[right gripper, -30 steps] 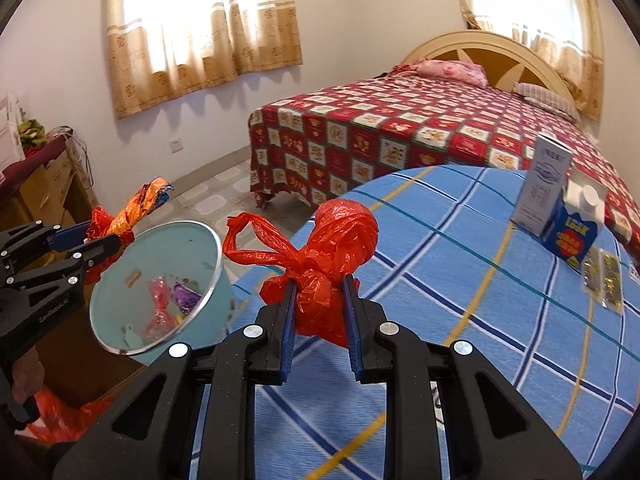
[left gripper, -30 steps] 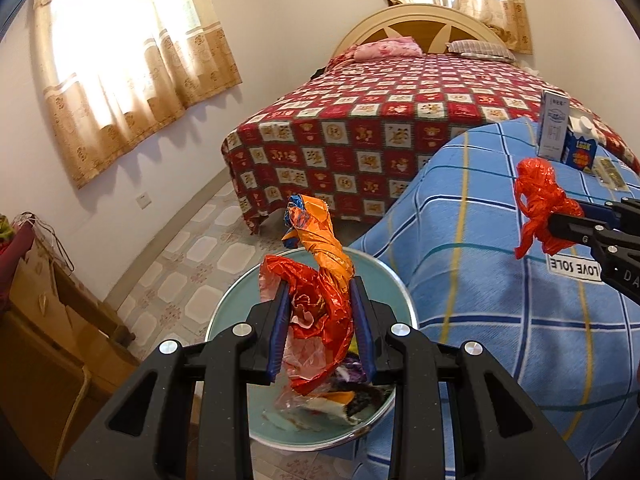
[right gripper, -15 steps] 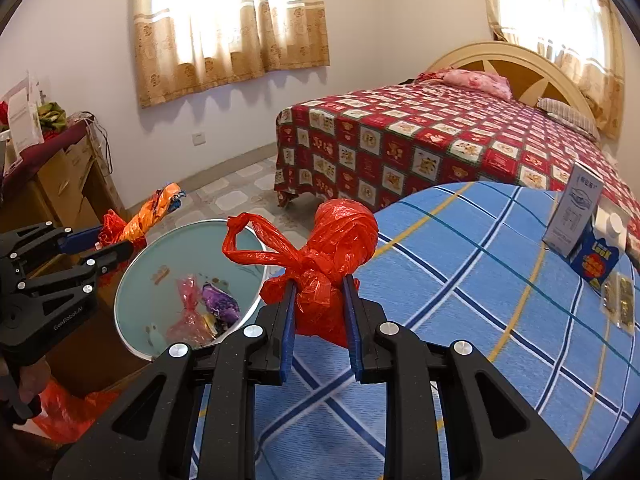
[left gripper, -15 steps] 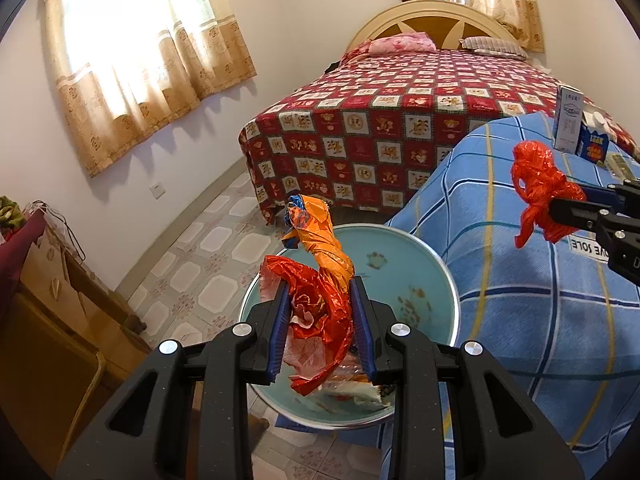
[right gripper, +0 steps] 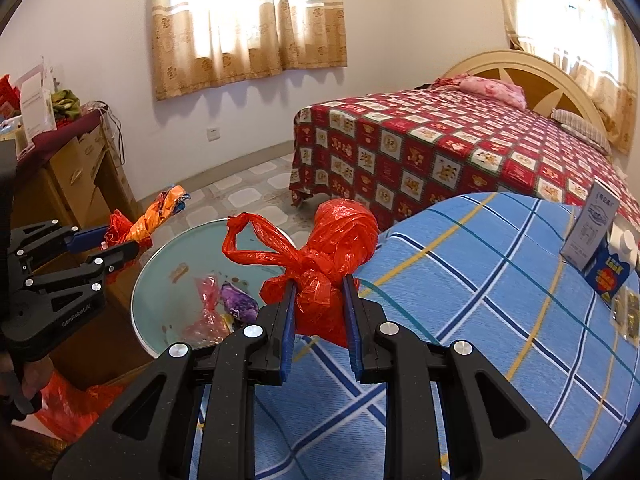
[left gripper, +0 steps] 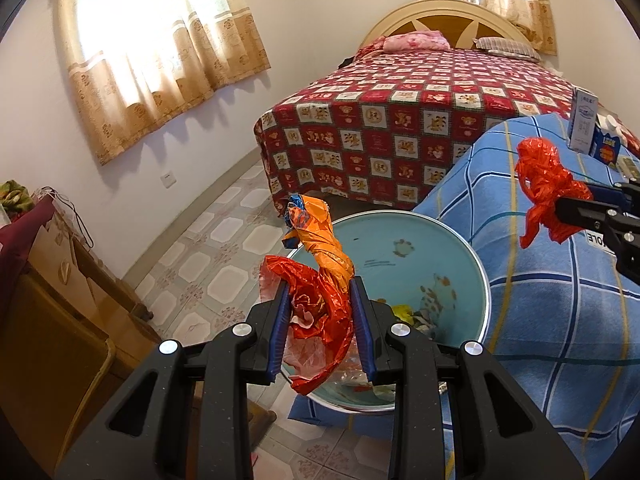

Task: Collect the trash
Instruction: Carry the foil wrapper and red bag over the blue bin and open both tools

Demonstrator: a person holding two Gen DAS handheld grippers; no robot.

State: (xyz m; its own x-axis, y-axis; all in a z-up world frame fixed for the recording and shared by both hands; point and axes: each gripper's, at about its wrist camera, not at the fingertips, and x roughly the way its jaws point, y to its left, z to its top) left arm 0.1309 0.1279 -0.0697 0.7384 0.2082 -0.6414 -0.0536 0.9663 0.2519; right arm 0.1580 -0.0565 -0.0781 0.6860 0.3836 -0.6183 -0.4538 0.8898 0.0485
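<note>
My left gripper [left gripper: 320, 312] is shut on crumpled red and orange wrappers [left gripper: 320, 280] and holds them over the near left rim of a light blue trash bin [left gripper: 400, 240] that has several bits of trash inside. My right gripper [right gripper: 319, 304] is shut on a knotted red plastic bag [right gripper: 332, 248], held above the blue checked tablecloth [right gripper: 480, 300] just right of the bin [right gripper: 176, 256]. The red bag also shows in the left wrist view [left gripper: 544, 184], and the left gripper in the right wrist view [right gripper: 110, 246].
A white carton [right gripper: 592, 232] and a blue box [right gripper: 610, 272] stand at the table's far right, with small packets [right gripper: 626, 312] beside them. A bed with a red patterned cover [right gripper: 440, 148] lies behind. A wooden cabinet [left gripper: 60, 300] stands left of the bin.
Both grippers have moved closer to the bin with their loads still held. The bin's inside shows more fully in both views.
</note>
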